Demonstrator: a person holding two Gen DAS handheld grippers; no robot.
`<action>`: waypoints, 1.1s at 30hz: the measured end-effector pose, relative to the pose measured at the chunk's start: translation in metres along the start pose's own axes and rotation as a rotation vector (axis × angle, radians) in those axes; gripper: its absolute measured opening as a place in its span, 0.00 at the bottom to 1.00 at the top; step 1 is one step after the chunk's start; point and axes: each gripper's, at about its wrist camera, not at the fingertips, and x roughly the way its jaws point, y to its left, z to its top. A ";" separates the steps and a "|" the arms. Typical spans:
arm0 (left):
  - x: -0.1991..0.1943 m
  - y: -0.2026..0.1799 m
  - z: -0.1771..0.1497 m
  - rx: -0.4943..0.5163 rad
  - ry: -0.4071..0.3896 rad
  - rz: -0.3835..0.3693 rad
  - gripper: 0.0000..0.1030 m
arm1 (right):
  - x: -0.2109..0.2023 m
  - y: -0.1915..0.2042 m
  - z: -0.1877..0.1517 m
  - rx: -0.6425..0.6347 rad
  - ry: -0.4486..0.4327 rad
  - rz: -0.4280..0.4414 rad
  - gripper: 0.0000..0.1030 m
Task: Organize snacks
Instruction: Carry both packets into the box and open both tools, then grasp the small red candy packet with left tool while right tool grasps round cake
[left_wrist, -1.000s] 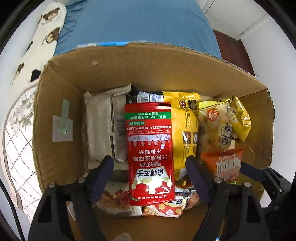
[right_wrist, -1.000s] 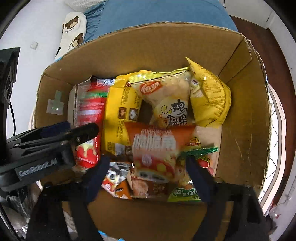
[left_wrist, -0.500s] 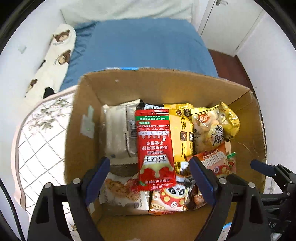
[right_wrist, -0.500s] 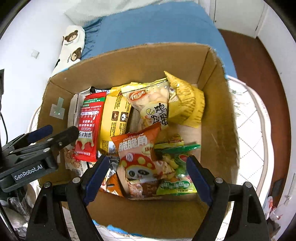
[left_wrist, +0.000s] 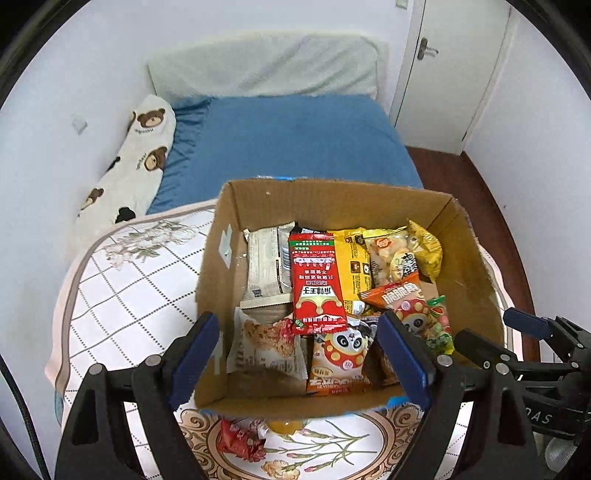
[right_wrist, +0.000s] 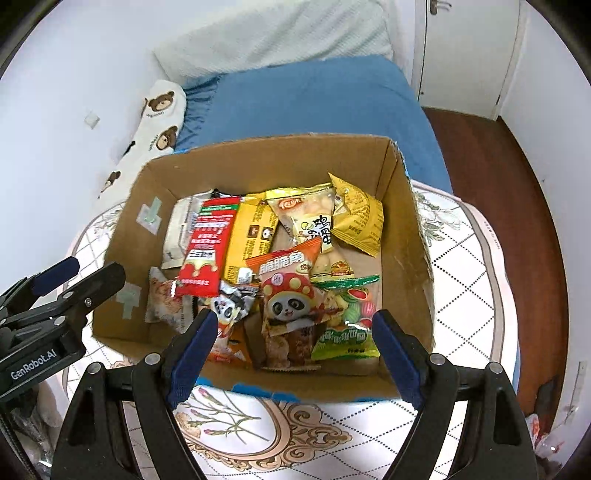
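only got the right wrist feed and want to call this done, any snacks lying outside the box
observer: yes, a red packet lies on the tablecloth, just outside the near wall of the cardboard box.
operator: anything else down there
observer: a yellow-orange item beside it, partly under the box edge; I cannot tell what it is.
operator: left gripper free to grab
observer: the left gripper is open, with nothing between its fingers.

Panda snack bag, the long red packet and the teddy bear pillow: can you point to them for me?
Panda snack bag (right_wrist: 290, 308), right wrist view: on the panda's face.
Long red packet (left_wrist: 317, 282), left wrist view: middle of its printed front.
Teddy bear pillow (left_wrist: 138, 155), left wrist view: plain cream cloth between two bears.
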 end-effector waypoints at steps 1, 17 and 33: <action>-0.007 0.001 -0.003 -0.005 -0.014 0.000 0.85 | -0.004 0.002 -0.003 -0.003 -0.013 -0.005 0.85; -0.090 -0.006 -0.040 0.018 -0.187 0.000 0.85 | -0.100 0.027 -0.052 -0.015 -0.230 -0.018 0.85; -0.049 0.055 -0.089 -0.074 -0.064 0.119 0.85 | -0.042 0.037 -0.098 0.086 -0.075 0.127 0.85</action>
